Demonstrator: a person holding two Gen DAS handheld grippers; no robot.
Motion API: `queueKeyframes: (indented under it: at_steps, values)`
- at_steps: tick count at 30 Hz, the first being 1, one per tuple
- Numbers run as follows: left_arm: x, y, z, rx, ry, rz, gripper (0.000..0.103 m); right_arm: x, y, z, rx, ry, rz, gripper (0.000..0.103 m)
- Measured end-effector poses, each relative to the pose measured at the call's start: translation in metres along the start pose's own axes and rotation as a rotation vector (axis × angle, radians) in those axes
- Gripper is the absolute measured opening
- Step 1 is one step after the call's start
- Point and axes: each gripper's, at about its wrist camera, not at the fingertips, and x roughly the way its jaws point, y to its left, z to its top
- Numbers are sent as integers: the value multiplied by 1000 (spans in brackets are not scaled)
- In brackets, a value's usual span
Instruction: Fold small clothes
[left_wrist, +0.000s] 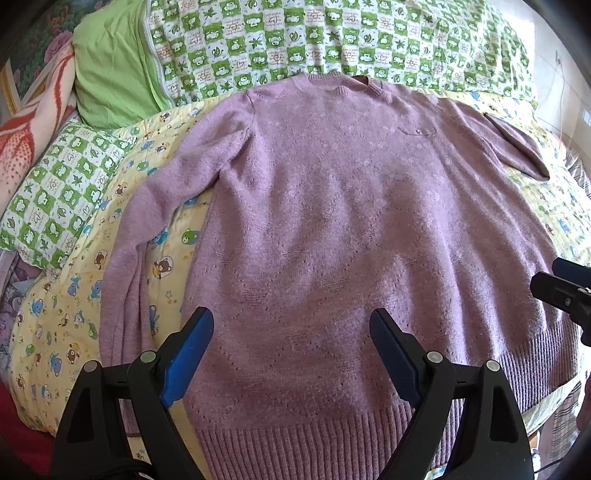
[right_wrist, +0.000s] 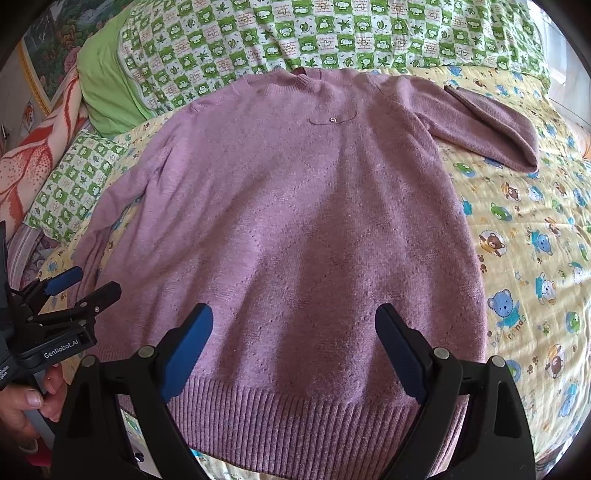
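Observation:
A mauve knitted sweater (left_wrist: 332, 206) (right_wrist: 295, 221) lies flat and face up on a bed, collar far, ribbed hem (left_wrist: 314, 435) (right_wrist: 303, 417) nearest me. One sleeve (left_wrist: 140, 236) trails down the left side. The other sleeve (right_wrist: 480, 122) is bent back on itself at the upper right. My left gripper (left_wrist: 291, 325) hovers open above the lower left part of the sweater, nothing between its blue pads. My right gripper (right_wrist: 293, 321) hovers open above the lower middle, also holding nothing. Each gripper shows at the other view's edge: the right gripper (left_wrist: 565, 291), the left gripper (right_wrist: 70, 288).
The sweater rests on a yellow quilt with cartoon bears (right_wrist: 524, 236) (left_wrist: 66, 325). A green-and-white checked cover (left_wrist: 295, 44) (right_wrist: 295, 37) lies beyond the collar, with a plain green pillow (left_wrist: 110, 66) at the left. A person's hand (right_wrist: 33, 398) grips the left tool's handle.

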Motion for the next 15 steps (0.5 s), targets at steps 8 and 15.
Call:
queueKeyframes:
  at_steps: [8,15]
  values:
    - [2,1,2,-1,-30,3,87,2,1,-1,2,15,-16,90]
    - [5,3,2,2,-7,3,87,2,3,0,5,11,-9,90]
